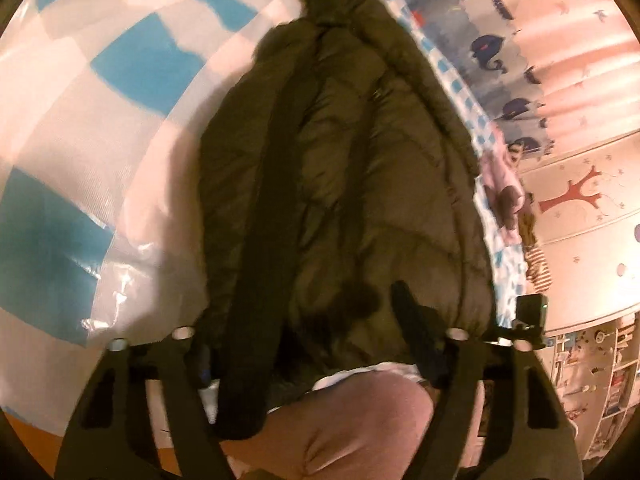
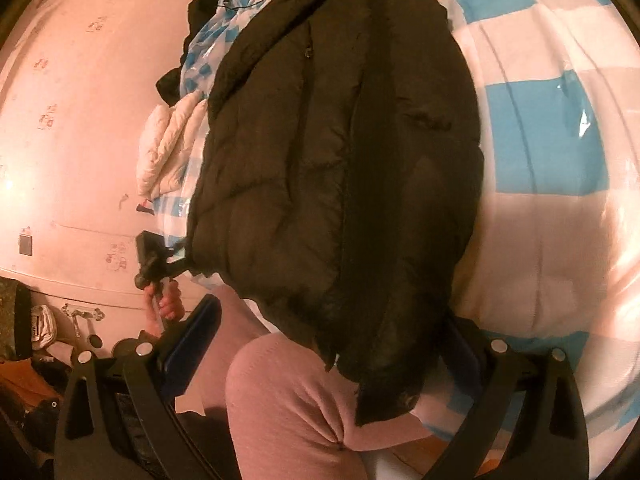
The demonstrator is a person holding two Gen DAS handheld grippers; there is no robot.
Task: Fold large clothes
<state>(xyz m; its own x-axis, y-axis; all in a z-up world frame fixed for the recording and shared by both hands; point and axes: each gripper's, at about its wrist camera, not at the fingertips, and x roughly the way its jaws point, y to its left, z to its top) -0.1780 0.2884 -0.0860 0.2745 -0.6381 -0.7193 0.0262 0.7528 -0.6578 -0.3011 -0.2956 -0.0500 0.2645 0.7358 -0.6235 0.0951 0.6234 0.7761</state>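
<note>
Dark puffer jacket (image 1: 340, 184) lay on the blue-and-white checked bed cover (image 1: 120, 92), folded lengthwise into a narrow bundle. In the left wrist view its long axis ran from bottom centre up to top centre, with the hood or collar end at the top of the frame and the hem end at the bottom, between the fingers. A dark sleeve ran along the left side of the bundle down to the bottom centre. In the right wrist view the jacket (image 2: 340, 168) filled the centre, long axis from bottom centre to upper centre, leaning slightly right at the top, hem overhanging the bed edge above the person's pink-clad leg (image 2: 288, 408).

Left gripper (image 1: 316, 360) stood wide open, fingers either side of the hem; the right finger (image 1: 412, 320) touched or sat just beside the jacket fabric, nothing clearly pinched. Right gripper (image 2: 332, 364) also spread wide, the blue-padded left finger (image 2: 192, 344) clear of the cloth; right finger mostly hidden behind the jacket, contact could not be told.

The right wrist view showed the left gripper at middle left, held in a hand (image 2: 166, 304), its tip at the jacket's lower left corner. A white quilted garment (image 2: 168, 148) lay at the upper left beside the jacket. A pink garment (image 1: 502, 184) lay at the right edge of the bed in the left view.
</note>
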